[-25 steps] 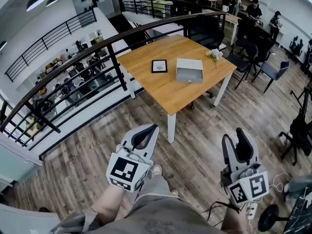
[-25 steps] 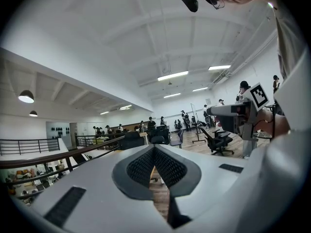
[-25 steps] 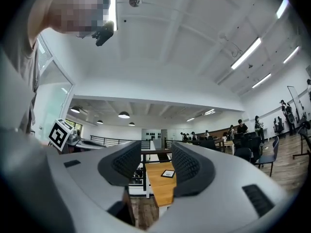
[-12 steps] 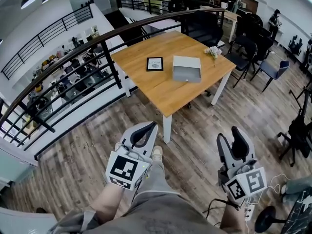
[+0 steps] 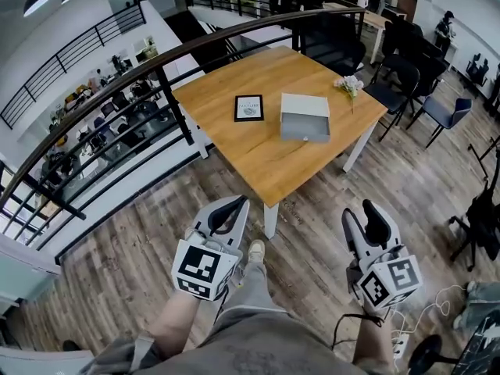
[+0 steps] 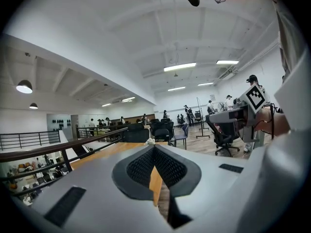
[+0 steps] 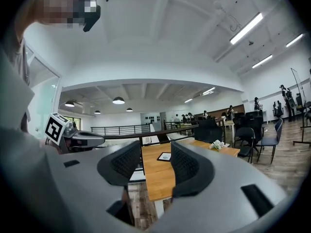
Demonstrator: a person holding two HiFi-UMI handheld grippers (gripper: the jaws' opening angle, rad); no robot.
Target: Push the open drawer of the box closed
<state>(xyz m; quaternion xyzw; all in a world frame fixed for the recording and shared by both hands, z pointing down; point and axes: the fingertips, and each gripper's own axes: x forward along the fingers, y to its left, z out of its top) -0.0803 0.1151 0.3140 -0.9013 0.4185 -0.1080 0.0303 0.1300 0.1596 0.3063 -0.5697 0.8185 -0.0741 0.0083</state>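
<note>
Two grippers hang low at 6 o'clock, both empty. My left gripper [image 5: 241, 202] has its fingers pressed together at the tips; my right gripper [image 5: 362, 212] has its fingers spread wide. The box [image 5: 305, 106] sits well away at 12 o'clock on the worktop [image 5: 262, 158], its drawer [image 5: 303, 132] sticking out toward me.

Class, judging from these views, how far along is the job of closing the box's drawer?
Done: nothing yet. The box on the table seems to have its drawer sticking out toward the person.
In hand: nothing is held. The left gripper is shut and the right gripper is open, both well short of the table.
Left: walk up, reach the drawer front and push it in.
</note>
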